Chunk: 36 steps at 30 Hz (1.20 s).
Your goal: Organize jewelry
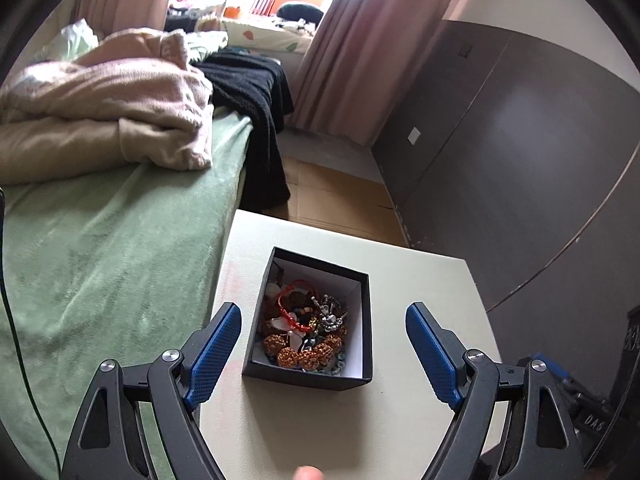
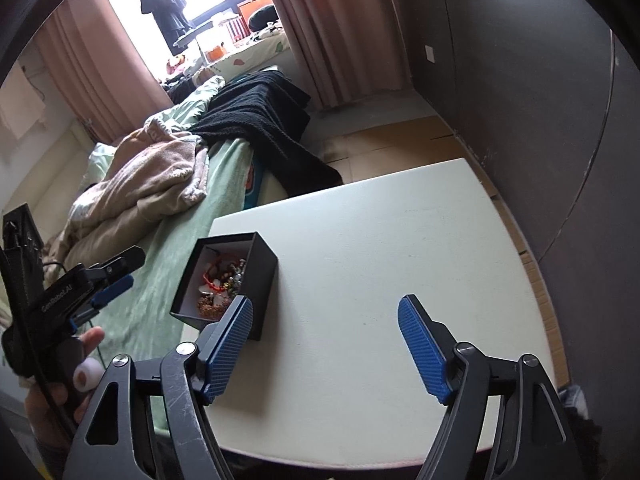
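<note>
A small black box point(image 1: 366, 380) with a white inside stands open on a pale table point(image 1: 420, 292). It holds a heap of jewelry point(image 1: 308, 328): brown bead bracelets, a red cord bracelet, silver pieces. My left gripper point(image 1: 323, 354) is open and empty, its blue fingertips on either side of the box, above it. In the right wrist view the box point(image 2: 264, 280) sits at the table's left side. My right gripper point(image 2: 324, 344) is open and empty over bare table point(image 2: 380, 240), right of the box. The left gripper point(image 2: 116, 276) shows at the far left there.
A bed with a green cover point(image 1: 104, 264), a beige blanket point(image 1: 100, 112) and a black garment point(image 1: 252, 88) runs along the table's left. A dark wardrobe point(image 1: 520, 152) stands on the right. Cardboard point(image 1: 340, 196) lies on the floor beyond the table.
</note>
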Tool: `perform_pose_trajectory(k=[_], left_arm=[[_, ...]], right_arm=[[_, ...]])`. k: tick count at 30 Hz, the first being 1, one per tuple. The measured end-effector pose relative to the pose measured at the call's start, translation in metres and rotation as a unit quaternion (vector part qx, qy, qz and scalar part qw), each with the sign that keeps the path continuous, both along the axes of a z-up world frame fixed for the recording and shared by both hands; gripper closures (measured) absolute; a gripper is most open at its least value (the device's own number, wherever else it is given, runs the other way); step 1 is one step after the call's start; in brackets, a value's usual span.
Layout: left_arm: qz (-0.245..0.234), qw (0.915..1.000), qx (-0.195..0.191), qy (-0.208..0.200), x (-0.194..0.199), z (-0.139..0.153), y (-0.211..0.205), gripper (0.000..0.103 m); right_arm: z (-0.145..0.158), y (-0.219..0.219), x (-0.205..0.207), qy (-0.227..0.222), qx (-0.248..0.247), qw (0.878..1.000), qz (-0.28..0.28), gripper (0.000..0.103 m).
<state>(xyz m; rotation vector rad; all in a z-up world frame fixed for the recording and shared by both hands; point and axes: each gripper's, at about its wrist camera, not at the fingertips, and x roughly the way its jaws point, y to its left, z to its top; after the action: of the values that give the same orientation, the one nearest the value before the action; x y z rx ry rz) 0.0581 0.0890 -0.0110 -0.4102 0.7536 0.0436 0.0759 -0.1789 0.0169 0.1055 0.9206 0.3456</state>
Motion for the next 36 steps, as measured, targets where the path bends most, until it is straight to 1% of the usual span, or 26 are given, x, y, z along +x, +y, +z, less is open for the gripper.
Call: perform_pose_trajectory(k=[1, 2, 3, 4, 6, 8, 9, 11, 14, 17, 21, 25, 28, 32, 36], left_arm=[[0.001, 0.9999, 0.011, -0.006, -0.003, 0.002, -0.005, 0.006], [0.003, 0.9997, 0.018, -0.015, -0.007, 0.004, -0.009, 0.003], [0.006, 0.9992, 0.025, -0.029, -0.013, 0.007, -0.014, 0.000], [0.009, 0.9988, 0.030, -0.039, -0.017, 0.009, -0.017, 0.000], [0.010, 0.9978, 0.038, -0.053, -0.025, 0.012, -0.024, 0.000], [0.007, 0.9973, 0.046, -0.058, -0.030, 0.012, -0.032, 0.000], [0.003, 0.9970, 0.049, -0.060, -0.032, 0.011, -0.036, 0.000], [-0.005, 0.9963, 0.057, -0.064, -0.035, 0.011, -0.043, 0.000], [-0.025, 0.9946, 0.074, -0.068, -0.036, 0.013, -0.053, 0.000], [-0.035, 0.9925, 0.097, -0.065, -0.038, 0.014, -0.062, 0.000], [-0.033, 0.9929, 0.087, -0.074, -0.044, 0.017, -0.060, 0.000], [-0.025, 0.9929, 0.088, -0.077, -0.047, 0.020, -0.057, 0.000], [-0.018, 0.9929, 0.089, -0.076, -0.047, 0.021, -0.056, 0.000], [-0.017, 0.9923, 0.101, -0.070, -0.044, 0.021, -0.059, 0.000], [-0.023, 0.9912, 0.109, -0.072, -0.044, 0.023, -0.065, 0.000]], right_arm=[[0.001, -0.001, -0.001, -0.003, -0.006, 1.000, 0.000, 0.024], [0.002, -0.002, -0.001, -0.006, -0.011, 1.000, -0.001, 0.022], [0.002, -0.005, -0.002, -0.007, -0.016, 1.000, -0.005, 0.013], [0.002, -0.007, -0.002, -0.011, -0.017, 1.000, -0.010, 0.007], [0.001, -0.013, -0.002, -0.013, -0.020, 1.000, -0.017, 0.007], [0.000, -0.018, -0.002, -0.013, -0.019, 1.000, -0.021, 0.001], [-0.001, -0.021, -0.003, -0.015, -0.019, 0.999, -0.022, 0.000], [0.000, -0.023, -0.006, -0.022, -0.024, 0.999, -0.019, 0.000], [0.005, -0.028, -0.013, -0.048, -0.024, 0.998, -0.013, 0.000], [0.006, -0.027, -0.016, -0.044, -0.038, 0.998, 0.002, 0.000], [0.009, -0.022, -0.026, -0.055, -0.047, 0.997, 0.026, 0.000], [0.009, -0.017, -0.035, -0.061, -0.055, 0.996, 0.043, 0.000], [0.011, -0.018, -0.038, -0.064, -0.059, 0.995, 0.040, 0.000], [0.011, -0.024, -0.036, -0.059, -0.043, 0.997, 0.028, 0.000], [0.009, -0.024, -0.034, -0.057, -0.051, 0.997, 0.023, 0.000]])
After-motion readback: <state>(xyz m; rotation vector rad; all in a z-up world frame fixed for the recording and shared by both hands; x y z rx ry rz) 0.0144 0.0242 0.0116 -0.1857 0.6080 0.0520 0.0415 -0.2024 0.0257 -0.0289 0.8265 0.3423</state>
